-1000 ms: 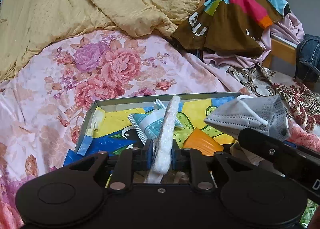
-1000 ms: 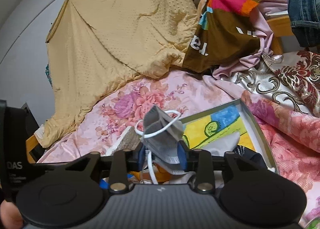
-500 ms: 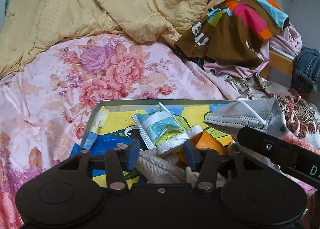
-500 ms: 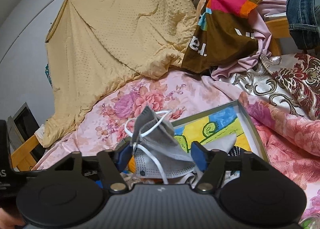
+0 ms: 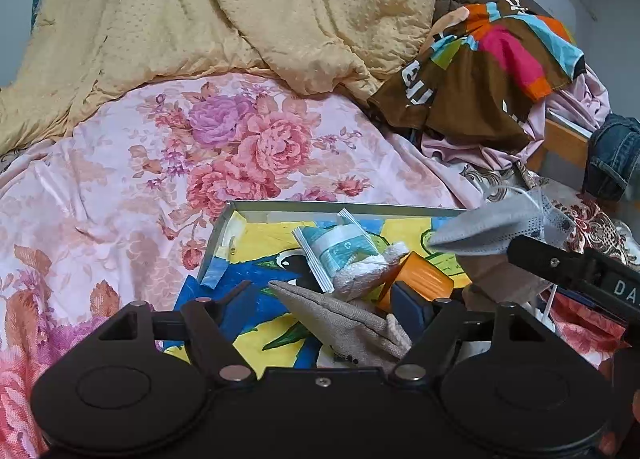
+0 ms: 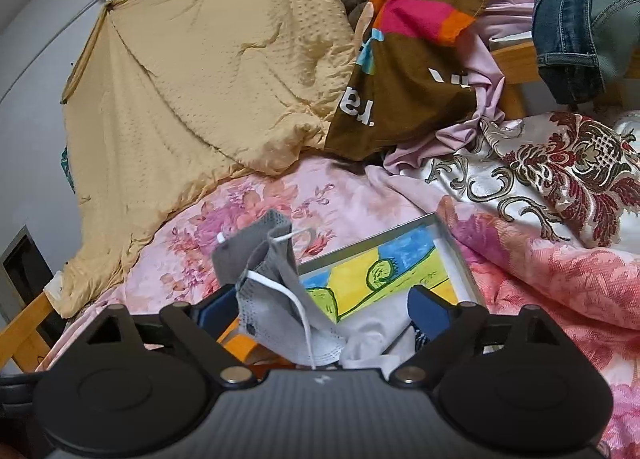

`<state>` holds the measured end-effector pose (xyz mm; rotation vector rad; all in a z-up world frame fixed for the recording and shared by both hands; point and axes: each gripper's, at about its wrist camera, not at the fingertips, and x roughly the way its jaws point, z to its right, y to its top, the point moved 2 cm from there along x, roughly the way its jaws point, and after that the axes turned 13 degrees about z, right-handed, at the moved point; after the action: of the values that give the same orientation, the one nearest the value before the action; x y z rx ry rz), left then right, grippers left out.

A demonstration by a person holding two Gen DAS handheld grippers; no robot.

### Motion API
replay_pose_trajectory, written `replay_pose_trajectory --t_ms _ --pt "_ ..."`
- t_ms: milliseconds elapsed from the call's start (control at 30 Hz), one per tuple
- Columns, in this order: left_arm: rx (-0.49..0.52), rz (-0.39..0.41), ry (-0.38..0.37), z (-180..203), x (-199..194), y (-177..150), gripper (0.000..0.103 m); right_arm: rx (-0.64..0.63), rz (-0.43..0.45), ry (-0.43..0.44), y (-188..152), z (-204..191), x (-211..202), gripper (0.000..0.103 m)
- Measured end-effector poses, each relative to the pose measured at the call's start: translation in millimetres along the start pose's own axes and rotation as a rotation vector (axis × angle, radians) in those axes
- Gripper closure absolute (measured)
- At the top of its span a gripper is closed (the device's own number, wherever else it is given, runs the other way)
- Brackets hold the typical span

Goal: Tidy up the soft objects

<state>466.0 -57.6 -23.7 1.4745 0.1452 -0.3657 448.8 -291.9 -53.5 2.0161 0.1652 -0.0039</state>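
Starting at your left: the left gripper (image 5: 324,309) has just been opening and now stands spread over the shallow tray with the painted yellow-and-blue floor (image 5: 224,225). The white fluffy towelling strip (image 5: 368,269) lies loose in the tray at about twelve o'clock from its fingertips, propped on the teal-and-white sachet (image 5: 340,247) and touching the orange block (image 5: 420,283). Nothing is pinched; the beige woven pouch (image 5: 348,323) lies between the fingers, and whether a pad brushes it I cannot tell.

Moving right: your right gripper (image 6: 324,311) has also just been opening, its blue pads (image 6: 428,313) set wide. The grey pleated face mask with white ear loops (image 6: 276,299) sits between them, leaning toward the nine o'clock pad and free of the three o'clock one, so it looks released rather than gripped. It rests on the pile in the tray, its top standing up toward twelve o'clock.

You appear to be at the release step, with both soft items dropped into the tray. Next, I judge, draw both tools back toward six o'clock, watching that the mask's loop does not snag on a finger, then look for another soft item on the pink floral bedspread (image 5: 160,163).
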Motion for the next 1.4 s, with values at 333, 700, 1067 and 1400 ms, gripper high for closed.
replay_pose_trajectory --t_ms 333,700,1067,1400 --pt "-0.051 0.024 0.008 1.3 -11.2 3.7 0.013 -0.109 0.030 -0.131 6.8 0.0 -7.5 0.002" --pt "-0.070 0.063 0.017 -2.3 -34.0 14.5 0.007 -0.146 0.041 -0.125 10.2 -13.4 -22.1 0.001" --pt "-0.114 0.115 0.015 -8.3 -78.8 13.8 0.001 -0.191 0.108 -0.091 28.5 -48.9 -85.9 0.001" --pt "-0.069 0.156 -0.014 -9.4 -134.4 5.9 0.001 -0.307 0.154 -0.073 25.0 -80.4 -138.2 0.001"
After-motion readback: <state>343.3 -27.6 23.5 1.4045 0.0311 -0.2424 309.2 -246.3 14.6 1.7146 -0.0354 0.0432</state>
